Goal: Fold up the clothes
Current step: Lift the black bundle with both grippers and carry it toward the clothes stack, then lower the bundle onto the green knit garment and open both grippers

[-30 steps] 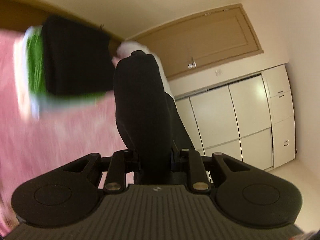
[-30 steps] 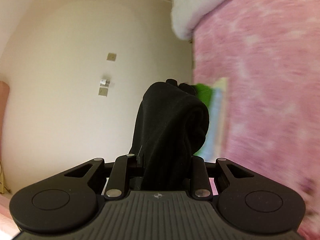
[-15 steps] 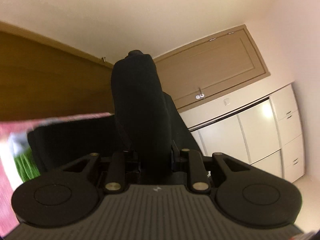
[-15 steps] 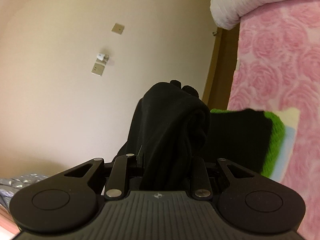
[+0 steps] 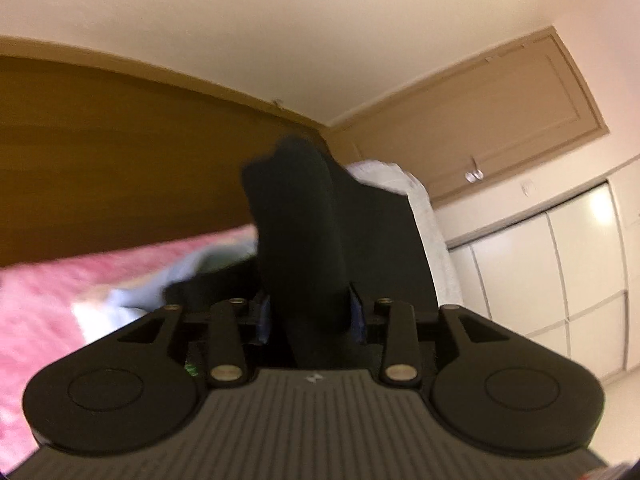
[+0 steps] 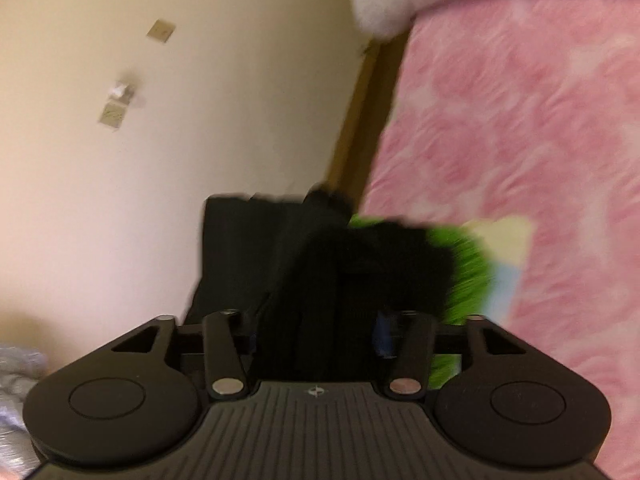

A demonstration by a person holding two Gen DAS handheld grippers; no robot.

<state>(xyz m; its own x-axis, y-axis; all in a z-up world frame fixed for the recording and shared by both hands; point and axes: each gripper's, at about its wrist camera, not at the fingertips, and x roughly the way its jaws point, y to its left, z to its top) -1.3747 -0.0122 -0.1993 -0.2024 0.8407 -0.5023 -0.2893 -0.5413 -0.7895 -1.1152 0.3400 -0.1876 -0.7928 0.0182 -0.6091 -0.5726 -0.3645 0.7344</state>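
Note:
A folded black garment rises between the fingers of my left gripper. Its jaws are opening and the blue pads show on both sides of the cloth. In the right wrist view the same black garment lies between the fingers of my right gripper. Those jaws are opening wide and stand off the cloth. The garment rests over a green folded piece and a pale blue and yellow one on the pink bedspread.
A brown headboard runs behind the bed, with a white pillow at its end. A brown door and white closet doors stand at the right. A cream wall lies left of the bed.
Both grippers came down to the pile on the pink bed with the black garment. Both sets of jaws have spread, the right far more, and the cloth has slackened.

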